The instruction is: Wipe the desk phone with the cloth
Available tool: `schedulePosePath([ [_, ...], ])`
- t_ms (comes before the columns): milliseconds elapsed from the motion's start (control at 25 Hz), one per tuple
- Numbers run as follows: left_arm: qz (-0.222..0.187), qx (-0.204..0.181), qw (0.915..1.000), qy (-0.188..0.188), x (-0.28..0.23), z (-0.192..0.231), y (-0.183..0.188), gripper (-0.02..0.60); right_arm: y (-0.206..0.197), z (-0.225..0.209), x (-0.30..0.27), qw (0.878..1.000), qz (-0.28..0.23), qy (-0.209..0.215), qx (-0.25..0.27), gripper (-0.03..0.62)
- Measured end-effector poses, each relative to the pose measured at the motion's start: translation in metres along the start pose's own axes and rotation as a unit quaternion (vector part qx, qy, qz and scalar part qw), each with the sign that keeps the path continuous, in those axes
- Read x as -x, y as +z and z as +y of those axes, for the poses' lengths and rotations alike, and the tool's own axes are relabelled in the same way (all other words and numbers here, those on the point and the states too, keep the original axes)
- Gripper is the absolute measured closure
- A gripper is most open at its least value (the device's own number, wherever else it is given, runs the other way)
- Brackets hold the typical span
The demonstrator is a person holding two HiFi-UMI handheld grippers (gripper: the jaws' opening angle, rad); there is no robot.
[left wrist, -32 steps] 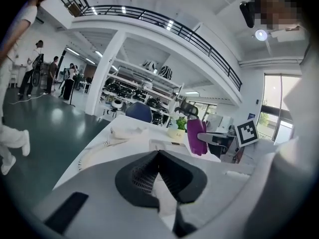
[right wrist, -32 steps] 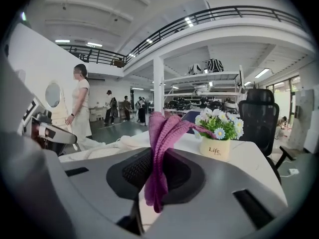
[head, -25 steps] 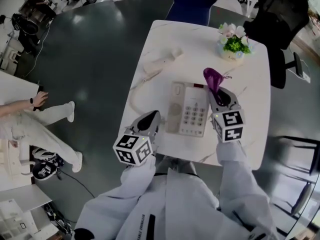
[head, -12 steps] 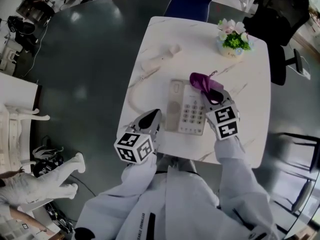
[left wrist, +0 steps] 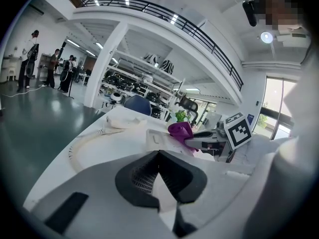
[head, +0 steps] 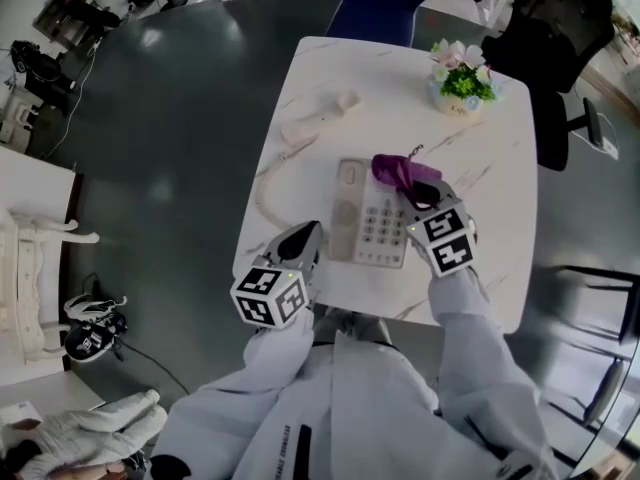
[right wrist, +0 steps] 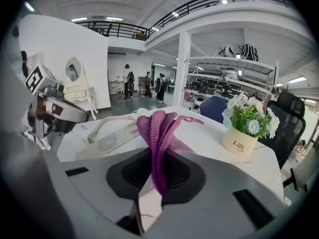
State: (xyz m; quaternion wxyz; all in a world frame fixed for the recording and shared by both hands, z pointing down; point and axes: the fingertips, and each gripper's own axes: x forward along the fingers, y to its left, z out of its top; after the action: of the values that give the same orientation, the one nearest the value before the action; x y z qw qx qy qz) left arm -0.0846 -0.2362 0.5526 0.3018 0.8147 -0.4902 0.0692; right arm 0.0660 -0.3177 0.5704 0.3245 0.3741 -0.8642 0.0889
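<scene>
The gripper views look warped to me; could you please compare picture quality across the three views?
Left gripper view: strong fisheye, dark round border, mosaic patch top right. Right gripper view: same fisheye, cloth sharp. Head view: dim, glare on floor.

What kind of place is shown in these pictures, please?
Likely a large open workshop or lab hall: a railed mezzanine runs overhead, storage racks stand behind, and a white table carries a desk phone.

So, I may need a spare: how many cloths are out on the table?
1: the purple cloth, clamped in the right tongs over the desk phone's top right corner. Arms may hide more.
</scene>
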Motion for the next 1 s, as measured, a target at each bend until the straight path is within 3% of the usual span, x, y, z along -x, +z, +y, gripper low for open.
schedulePosePath([
  [1000,-0.005,-0.005,1.0000,-0.001,0.014,-0.014,-0.012,0.584,-0.026,0.041,0.014,0.997,0.038,0.045,0.041,0.554],
])
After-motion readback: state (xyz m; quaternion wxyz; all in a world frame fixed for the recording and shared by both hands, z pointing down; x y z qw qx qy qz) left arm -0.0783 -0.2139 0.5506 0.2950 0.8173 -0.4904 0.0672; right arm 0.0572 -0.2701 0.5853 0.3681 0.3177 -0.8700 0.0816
